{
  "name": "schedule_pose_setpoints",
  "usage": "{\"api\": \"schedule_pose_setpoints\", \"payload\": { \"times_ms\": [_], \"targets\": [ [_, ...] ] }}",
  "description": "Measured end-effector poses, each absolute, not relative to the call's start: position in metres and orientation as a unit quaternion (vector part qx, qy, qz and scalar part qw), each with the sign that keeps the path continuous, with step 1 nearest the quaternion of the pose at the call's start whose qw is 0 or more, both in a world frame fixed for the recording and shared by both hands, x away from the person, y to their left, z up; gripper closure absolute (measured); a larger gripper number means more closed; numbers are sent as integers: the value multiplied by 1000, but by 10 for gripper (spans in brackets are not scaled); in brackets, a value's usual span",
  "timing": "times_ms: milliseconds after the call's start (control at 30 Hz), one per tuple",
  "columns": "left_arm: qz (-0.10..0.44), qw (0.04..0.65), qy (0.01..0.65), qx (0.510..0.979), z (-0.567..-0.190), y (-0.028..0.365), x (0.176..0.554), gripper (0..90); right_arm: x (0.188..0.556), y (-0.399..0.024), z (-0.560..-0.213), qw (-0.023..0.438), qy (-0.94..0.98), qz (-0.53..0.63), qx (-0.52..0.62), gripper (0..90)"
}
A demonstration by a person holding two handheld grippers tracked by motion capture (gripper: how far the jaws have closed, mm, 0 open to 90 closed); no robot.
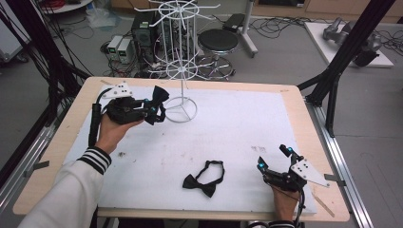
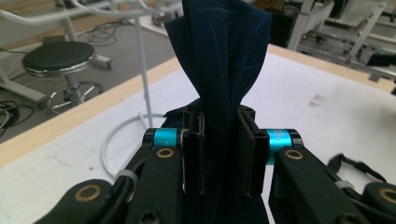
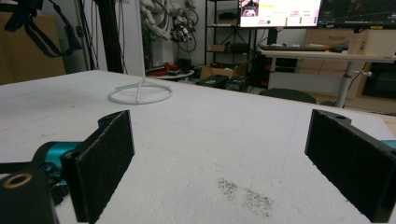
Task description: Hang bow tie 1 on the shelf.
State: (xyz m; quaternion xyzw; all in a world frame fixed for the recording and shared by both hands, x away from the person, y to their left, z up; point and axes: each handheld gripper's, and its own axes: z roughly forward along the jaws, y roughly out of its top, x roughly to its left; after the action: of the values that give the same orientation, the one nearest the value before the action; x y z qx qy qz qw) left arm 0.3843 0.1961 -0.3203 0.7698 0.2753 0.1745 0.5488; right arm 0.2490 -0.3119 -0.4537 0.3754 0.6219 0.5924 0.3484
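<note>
Your left gripper (image 1: 153, 108) has its jaws clenched on a dark bow tie (image 1: 159, 96), and you hold it lifted off the surface (image 1: 237, 118), just to the left of the white wire stand (image 1: 180, 61). In the left gripper view the navy cloth (image 2: 219, 51) of that bow tie rises straight up between the two black pads, pinched narrow where they press on it and fanning out above; its strap hangs looped below the gripper in the high view. The stand's round base ring (image 2: 114, 144) lies on the surface just beyond and beside your jaws.

A second bow tie (image 1: 205, 178) lies flat on the surface, well in front of the stand on your side, with its strap curled in a loop behind the bow.

Your right gripper (image 1: 275, 164) rests low at the near right corner of the surface, far from the stand and near the second bow tie. Its jaws are released, spread wide with nothing between the pads (image 3: 105, 163).
</note>
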Motion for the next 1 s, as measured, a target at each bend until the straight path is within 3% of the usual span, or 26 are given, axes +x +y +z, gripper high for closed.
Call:
{"api": "schedule_pose_setpoints", "payload": {
  "times_ms": [1000],
  "targets": [
    [219, 580, 314, 719, -285, 207, 398, 745, 249, -312, -454, 348, 620, 593, 377, 75]
  ]
}}
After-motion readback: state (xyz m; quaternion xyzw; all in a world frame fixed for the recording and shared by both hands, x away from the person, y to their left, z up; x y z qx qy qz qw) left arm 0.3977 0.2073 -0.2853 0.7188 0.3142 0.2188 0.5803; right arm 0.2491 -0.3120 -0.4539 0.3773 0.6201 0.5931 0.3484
